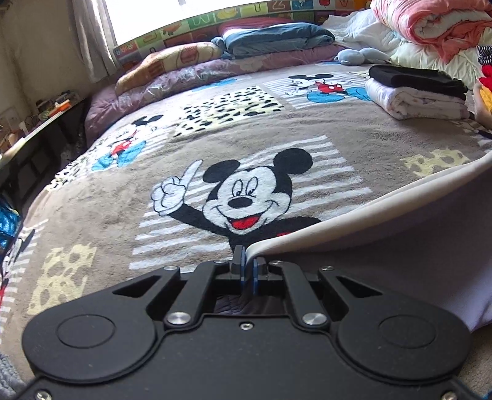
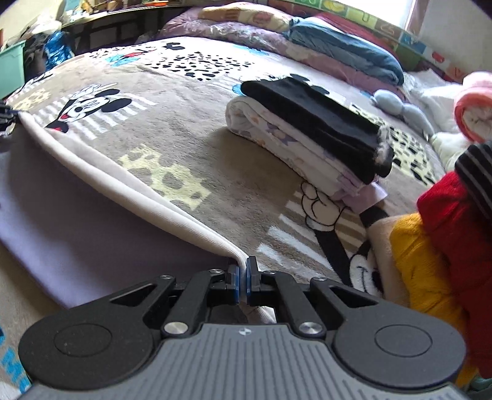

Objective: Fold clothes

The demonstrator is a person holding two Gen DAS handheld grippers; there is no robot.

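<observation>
Much of the pale lilac garment (image 1: 430, 246) is hidden — its lower part drops out of both views behind the gripper bodies, so its full shape and kind cannot be made out; only a stretched cream-edged hem shows. The left gripper (image 1: 249, 266) is clamped on one end of that hem, the cloth pinched between its blue pads, and the right gripper (image 2: 242, 278) is clamped on the other end in the same way, so the hem spans between the two, held up over the near edge of the bed. The bed is covered by a grey cartoon-mouse blanket (image 1: 215, 129), and its whole middle lies open, with free room from the near edge up to the bedding at the far side. Toward the right edge sits one stack of two folded pieces: a black folded garment (image 2: 313, 114) on a white printed folded garment (image 2: 276, 141). Past the stack, at the right edge and cut off by the frame, is a heap with a red piece (image 2: 455, 221) and a yellow piece (image 2: 421, 267) — their number beyond that is unclear. Along the far edge lie a folded blue quilt (image 1: 276, 38), a small pale blue soft toy (image 1: 356, 57) and a rolled pink-and-white blanket (image 1: 436, 24).
</observation>
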